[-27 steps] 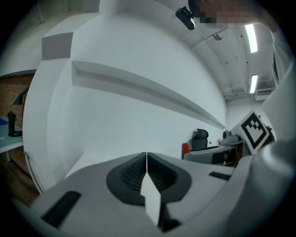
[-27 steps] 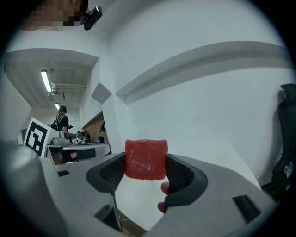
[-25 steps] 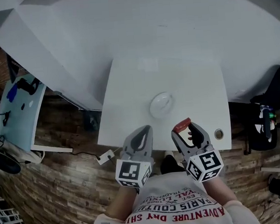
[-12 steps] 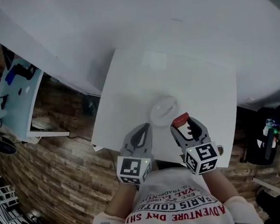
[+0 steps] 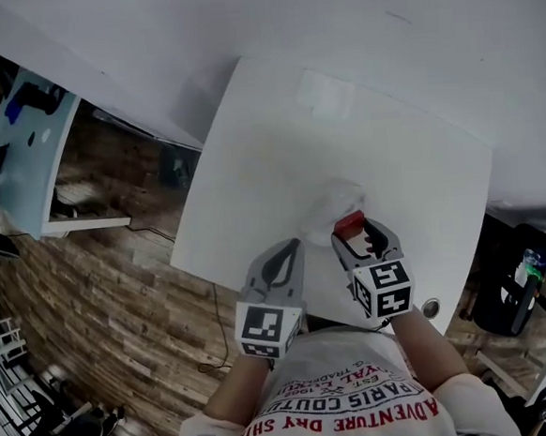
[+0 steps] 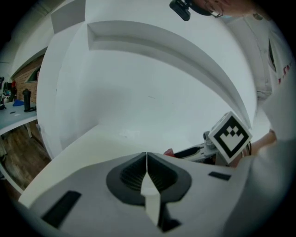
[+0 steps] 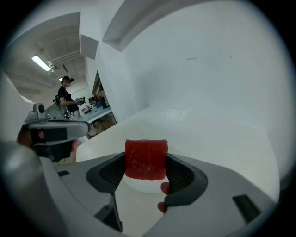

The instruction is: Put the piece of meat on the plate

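My right gripper (image 7: 146,165) is shut on the piece of meat (image 7: 146,159), a red block held between its jaws. In the head view the piece of meat (image 5: 350,223) hangs at the near edge of the small white plate (image 5: 333,201), with the right gripper (image 5: 354,231) just behind it. The plate (image 7: 138,185) shows pale beneath the meat in the right gripper view. My left gripper (image 5: 284,255) is shut and holds nothing, to the left of the right one, over the table's near part. Its jaws meet in the left gripper view (image 6: 146,163).
The white table (image 5: 277,146) stands against a white wall. A round metal-rimmed hole (image 5: 432,308) sits near its front right corner. Wooden floor lies to the left, with a pale desk (image 5: 24,157) farther left. A dark chair (image 5: 514,297) stands at the right.
The right gripper has carried the meat forward, from short of the plate to over its near edge. The left gripper stays shut beside it. The head view has tilted.
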Demonstrator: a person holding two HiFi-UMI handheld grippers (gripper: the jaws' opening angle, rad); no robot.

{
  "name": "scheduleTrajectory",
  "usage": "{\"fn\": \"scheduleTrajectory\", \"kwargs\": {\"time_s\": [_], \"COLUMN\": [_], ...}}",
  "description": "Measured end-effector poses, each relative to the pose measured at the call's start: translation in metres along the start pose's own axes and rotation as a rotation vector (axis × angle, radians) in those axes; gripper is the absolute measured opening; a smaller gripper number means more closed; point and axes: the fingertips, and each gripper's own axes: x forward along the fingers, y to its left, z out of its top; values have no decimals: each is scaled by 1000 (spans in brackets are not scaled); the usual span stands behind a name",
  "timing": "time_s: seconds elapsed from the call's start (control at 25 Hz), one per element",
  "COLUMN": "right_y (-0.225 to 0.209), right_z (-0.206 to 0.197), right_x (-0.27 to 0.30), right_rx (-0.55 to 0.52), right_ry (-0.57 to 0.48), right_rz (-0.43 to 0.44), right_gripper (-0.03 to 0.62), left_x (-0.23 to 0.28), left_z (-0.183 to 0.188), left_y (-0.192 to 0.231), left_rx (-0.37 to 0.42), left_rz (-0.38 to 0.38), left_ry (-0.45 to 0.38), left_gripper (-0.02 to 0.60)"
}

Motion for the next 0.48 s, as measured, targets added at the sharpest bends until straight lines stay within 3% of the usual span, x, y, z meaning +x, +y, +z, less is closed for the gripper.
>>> {"fn": "scheduleTrajectory", "kwargs": {"time_s": [0.24,0.48], "right_y": [-12,-13], "right_z": [-21,-32], "right_x": [43,63], "right_rx": [-16,-33], "right_ry": [121,176], "right_rz": [-25,-41], "right_gripper": [281,281], "left_x": [12,12], "left_z": [-13,-26], "left_y": [16,14], "left_rx": [-28,-79], "left_rz": [23,13], "left_ry": [16,40], "left_gripper": [9,9]}}
